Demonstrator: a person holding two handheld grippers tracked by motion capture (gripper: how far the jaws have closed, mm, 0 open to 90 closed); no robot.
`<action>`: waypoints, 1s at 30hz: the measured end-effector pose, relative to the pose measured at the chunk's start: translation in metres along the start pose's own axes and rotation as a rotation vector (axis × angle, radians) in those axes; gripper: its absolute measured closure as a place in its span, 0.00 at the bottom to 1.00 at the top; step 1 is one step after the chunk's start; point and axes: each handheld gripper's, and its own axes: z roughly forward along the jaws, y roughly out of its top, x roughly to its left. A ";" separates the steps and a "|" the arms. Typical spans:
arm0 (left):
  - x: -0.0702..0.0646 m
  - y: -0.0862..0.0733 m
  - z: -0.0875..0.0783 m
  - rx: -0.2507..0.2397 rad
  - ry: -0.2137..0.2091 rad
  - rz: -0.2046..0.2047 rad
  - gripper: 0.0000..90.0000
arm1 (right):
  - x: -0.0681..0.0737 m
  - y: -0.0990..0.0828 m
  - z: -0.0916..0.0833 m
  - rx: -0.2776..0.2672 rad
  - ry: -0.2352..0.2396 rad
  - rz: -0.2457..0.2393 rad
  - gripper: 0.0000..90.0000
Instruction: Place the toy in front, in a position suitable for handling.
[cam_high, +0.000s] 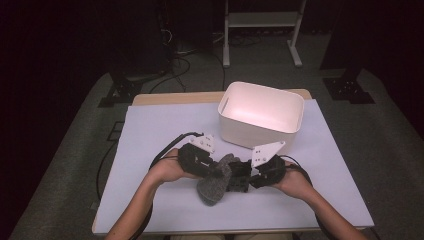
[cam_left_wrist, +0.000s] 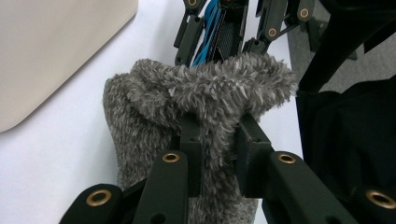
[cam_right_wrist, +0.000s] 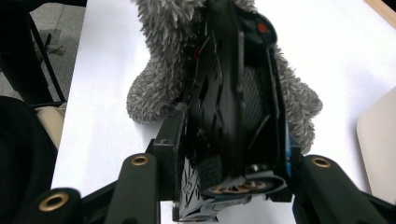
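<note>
Up close, my left gripper (cam_left_wrist: 219, 154) pinched the grey fuzzy sock's (cam_left_wrist: 201, 102) cuff; my right gripper (cam_right_wrist: 229, 172) clamped a black shoe (cam_right_wrist: 233, 93), near the white bin (cam_high: 261, 112) from above.

Wooden table (cam_high: 165, 98) w/ pale lavender mat (cam_high: 150, 135) covering most of it; white plastic bin (cam_high: 261, 114) sitting on mat, far-right side, nr back edge.

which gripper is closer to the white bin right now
Right. The right gripper sits just in front of the white bin, near its front wall, clamped on a black device. The left gripper is farther left, pinching the grey fuzzy sock.
</note>
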 end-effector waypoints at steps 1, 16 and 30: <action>0.000 0.000 0.000 -0.001 -0.001 0.000 0.85 | 0.000 0.001 0.000 0.005 0.001 0.005 0.62; 0.001 0.000 0.005 0.019 0.008 -0.003 0.85 | 0.000 0.013 0.004 0.145 -0.030 -0.006 0.58; 0.004 -0.005 0.009 0.010 -0.020 -0.013 0.85 | -0.002 0.009 0.006 0.152 0.016 0.029 0.61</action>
